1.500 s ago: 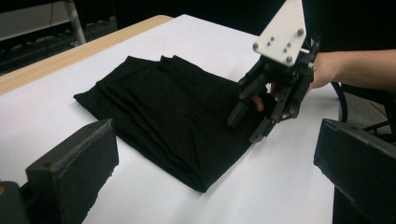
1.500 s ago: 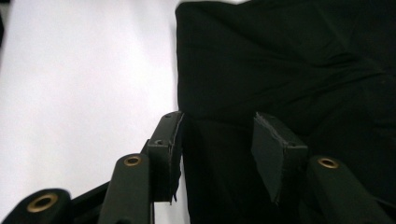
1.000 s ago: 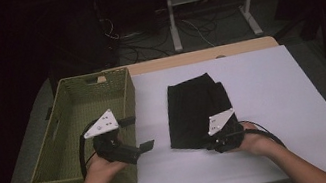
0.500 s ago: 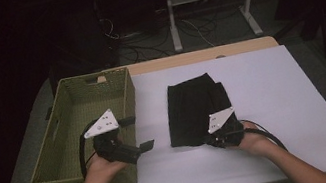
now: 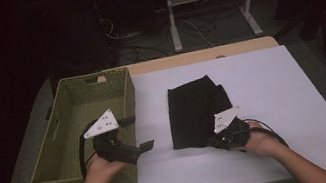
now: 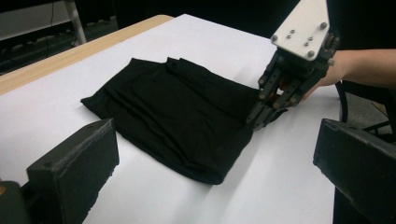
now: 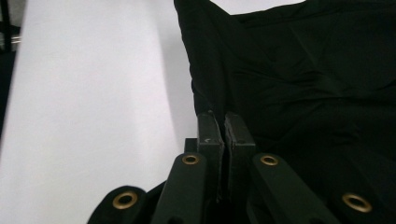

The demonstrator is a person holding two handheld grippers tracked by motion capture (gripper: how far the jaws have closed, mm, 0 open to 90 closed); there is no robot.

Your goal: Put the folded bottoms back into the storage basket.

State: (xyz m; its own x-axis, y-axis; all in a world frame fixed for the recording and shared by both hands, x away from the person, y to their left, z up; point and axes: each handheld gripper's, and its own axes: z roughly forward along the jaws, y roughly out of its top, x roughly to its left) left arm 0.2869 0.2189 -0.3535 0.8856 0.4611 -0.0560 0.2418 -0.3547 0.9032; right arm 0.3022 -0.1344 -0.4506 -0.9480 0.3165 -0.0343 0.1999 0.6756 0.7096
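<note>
Now the right gripper pinches the near edge of the black cloth.
Folded flat, the cloth lies on the white surface, just right of the green woven basket; the right gripper's jaws have just been closing and now stand pressed together on the cloth's hem. Left of the cloth, the left gripper hovers at the basket's rim, jaws spread wide.
</note>
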